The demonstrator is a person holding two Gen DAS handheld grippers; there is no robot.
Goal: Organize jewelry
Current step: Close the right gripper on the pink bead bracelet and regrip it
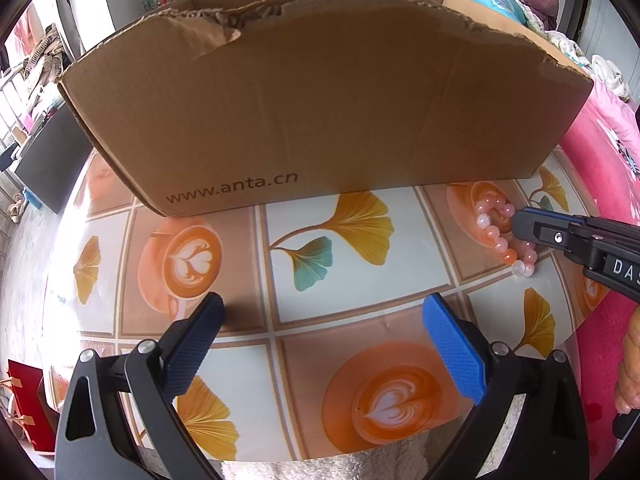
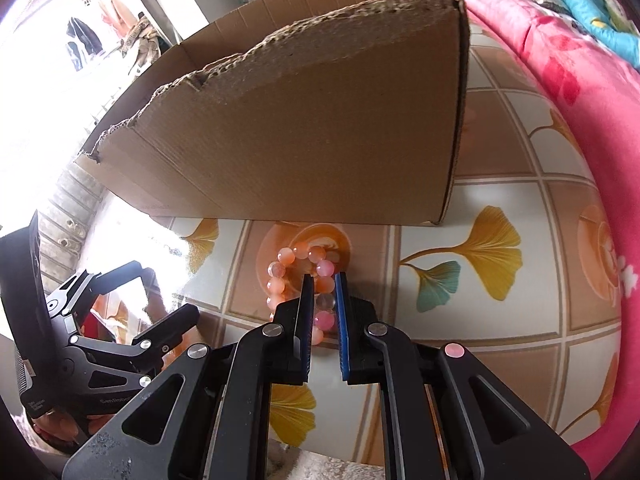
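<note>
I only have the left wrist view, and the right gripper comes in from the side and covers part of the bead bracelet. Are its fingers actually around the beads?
Observer: Yes. In the right wrist view the right gripper has nearly closed on one side of the bead bracelet, with pink beads between its fingers.
Operator: Is the bracelet lifted?
Observer: It appears to lie on the table, just in front of the cardboard box.
Operator: And my left gripper?
Observer: The left gripper is open and holds nothing.
</note>
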